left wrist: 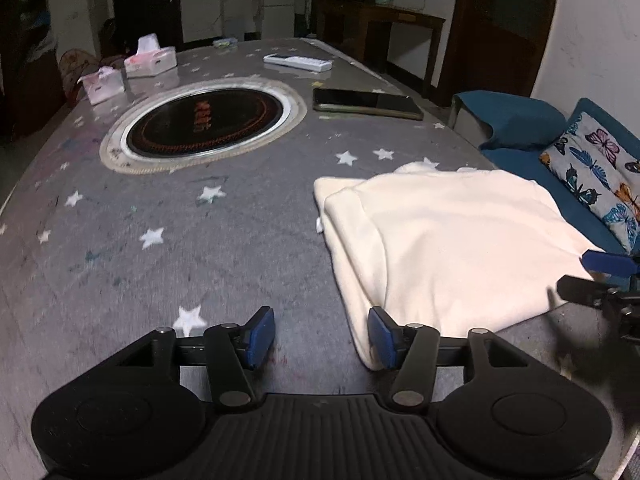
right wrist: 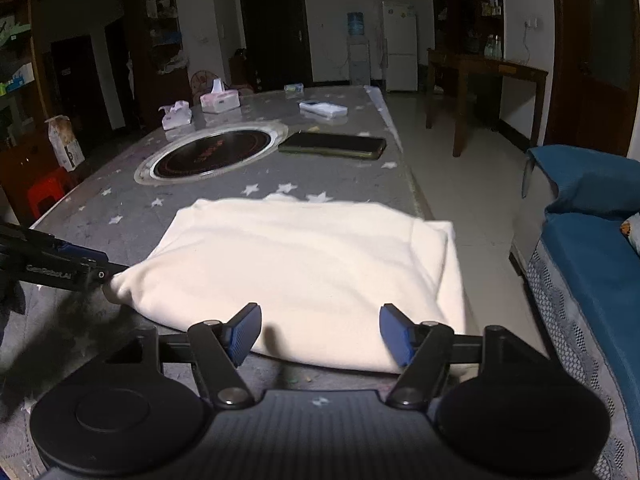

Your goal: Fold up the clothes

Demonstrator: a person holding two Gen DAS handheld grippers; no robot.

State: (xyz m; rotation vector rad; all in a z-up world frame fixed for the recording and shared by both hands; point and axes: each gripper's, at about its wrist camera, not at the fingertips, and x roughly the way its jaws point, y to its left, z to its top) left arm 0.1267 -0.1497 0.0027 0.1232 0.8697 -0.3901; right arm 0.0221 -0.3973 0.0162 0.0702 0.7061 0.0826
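Your left gripper [left wrist: 322,336] and right gripper [right wrist: 320,334] both stand open, gripping nothing, at the near edge of the folded cream fleece garment [right wrist: 304,272] lying on the grey star-patterned table [left wrist: 160,216].

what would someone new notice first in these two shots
The cream garment folded on the near right part of the star-patterned table stands out first. Next, the round black cooktop set into the table's middle, with a dark phone to its right. Both grippers are open at the garment's near edge.
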